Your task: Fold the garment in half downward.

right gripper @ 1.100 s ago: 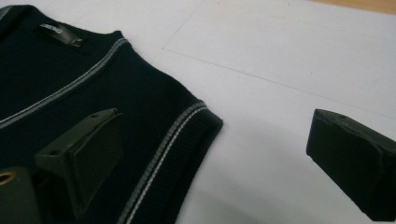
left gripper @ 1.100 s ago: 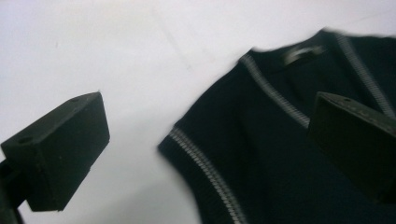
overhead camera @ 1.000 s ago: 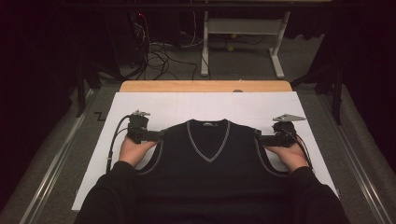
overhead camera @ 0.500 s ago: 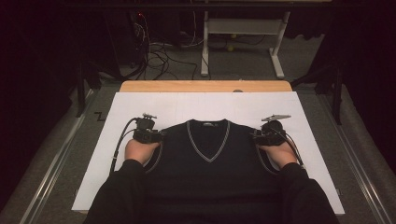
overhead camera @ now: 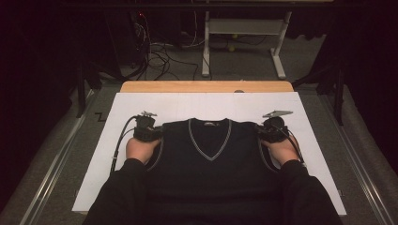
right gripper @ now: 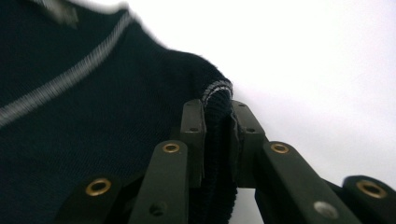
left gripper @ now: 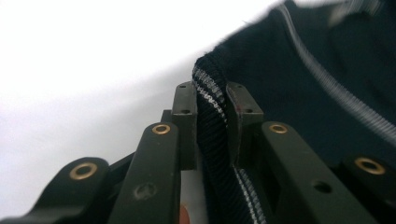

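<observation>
place: looks like a lab or recording studio setup, def not a home
surface [overhead camera: 141,101]: wooden top under a plain white sheet, staged for filming
behind the surface: grey carpet with a mess of loose cables [overhead camera: 162,51], plus a white metal desk frame [overhead camera: 244,33]
beside the surface: metal rails [overhead camera: 51,173] along both sides
around the surface: dark walls, the only bright light falls on the sheet

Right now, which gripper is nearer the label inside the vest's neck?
Left, slightly. The left gripper clamps one shoulder edge of the vest; the right gripper clamps the other. The label sits a little left of the midpoint between them.
</observation>
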### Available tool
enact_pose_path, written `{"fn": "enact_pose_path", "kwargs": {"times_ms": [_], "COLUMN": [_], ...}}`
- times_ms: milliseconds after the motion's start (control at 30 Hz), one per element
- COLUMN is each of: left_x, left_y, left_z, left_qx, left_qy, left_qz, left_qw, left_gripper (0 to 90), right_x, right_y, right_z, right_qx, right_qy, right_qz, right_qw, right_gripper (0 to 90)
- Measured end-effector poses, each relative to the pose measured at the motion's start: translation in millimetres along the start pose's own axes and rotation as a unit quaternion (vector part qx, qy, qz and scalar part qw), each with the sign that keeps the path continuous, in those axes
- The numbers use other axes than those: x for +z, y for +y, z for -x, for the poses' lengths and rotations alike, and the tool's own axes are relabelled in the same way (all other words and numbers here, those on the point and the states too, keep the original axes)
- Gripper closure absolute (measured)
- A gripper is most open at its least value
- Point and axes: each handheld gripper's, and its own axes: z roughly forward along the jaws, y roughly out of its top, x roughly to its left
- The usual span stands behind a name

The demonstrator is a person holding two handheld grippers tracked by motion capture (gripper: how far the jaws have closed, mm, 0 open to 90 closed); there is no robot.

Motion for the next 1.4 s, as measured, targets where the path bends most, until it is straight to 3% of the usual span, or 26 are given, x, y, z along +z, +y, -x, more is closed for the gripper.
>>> {"fn": "enact_pose_path", "kwargs": {"times_ms": [100, 167, 367, 633, 667, 767, 867, 1000, 1167, 1333, 1400], "left_x": [-16.2, -25.1, -44.3, -74.5, -77.3, -82.2, -80.3, -72.2, -63.5, -60.7, -61.1], "left_y": [13.9, 22.2, 41.6, 64.6, 66.4, 69.0, 67.1, 58.6, 42.3, 18.6, 8.2], "left_z": [4.2, 7.9, 18.3, 24.0, 25.0, 27.3, 26.8, 21.6, 17.2, 15.0, 14.9], "left_qx": [0.01, 0.016, 0.031, 0.039, 0.04, 0.044, 0.045, 0.037, 0.033, 0.045, 0.053], "left_qy": [0.011, 0.015, 0.032, 0.045, 0.045, 0.044, 0.039, 0.027, 0.01, -0.004, -0.004], "left_qz": [0.051, 0.076, 0.117, 0.186, 0.192, 0.206, 0.202, 0.192, 0.184, 0.17, 0.162], "left_qw": [0.9986, 0.9969, 0.9921, 0.9808, 0.9795, 0.9766, 0.9776, 0.9802, 0.9824, 0.9844, 0.9853], "left_gripper": [72.6, 72.6, 72.7, 72.5, 72.5, 72.5, 72.4, 72.3, 72.2, 72.2, 72.1], "right_x": [-14.0, -25.5, -41.7, -72.8, -79.2, -83.6, -85.5, -81.1, -74.3, -72.8, -74.2], "right_y": [10.2, 19.5, 33.6, 60.6, 65.6, 68.9, 69.7, 63.3, 49.6, 31.9, 21.9], "right_z": [2.5, 4.5, 5.4, 6.7, 5.3, 4.5, 4.7, 6.2, 3.6, -1.0, -3.8], "right_qx": [0.003, 0.012, 0.005, -0.001, -0.005, -0.007, -0.007, 0.006, 0.0, -0.009, -0.007], "right_qy": [-0.014, -0.025, -0.04, -0.049, -0.052, -0.055, -0.053, -0.031, -0.024, -0.015, -0.003], "right_qz": [0.045, 0.083, 0.124, 0.186, 0.198, 0.206, 0.206, 0.196, 0.185, 0.18, 0.186], "right_qw": [0.9989, 0.9961, 0.9915, 0.9812, 0.9788, 0.977, 0.9771, 0.9801, 0.9825, 0.9836, 0.9825], "right_gripper": [78.7, 78.7, 78.7, 78.7, 78.7, 78.7, 78.7, 78.6, 78.6, 78.5, 78.6]}}
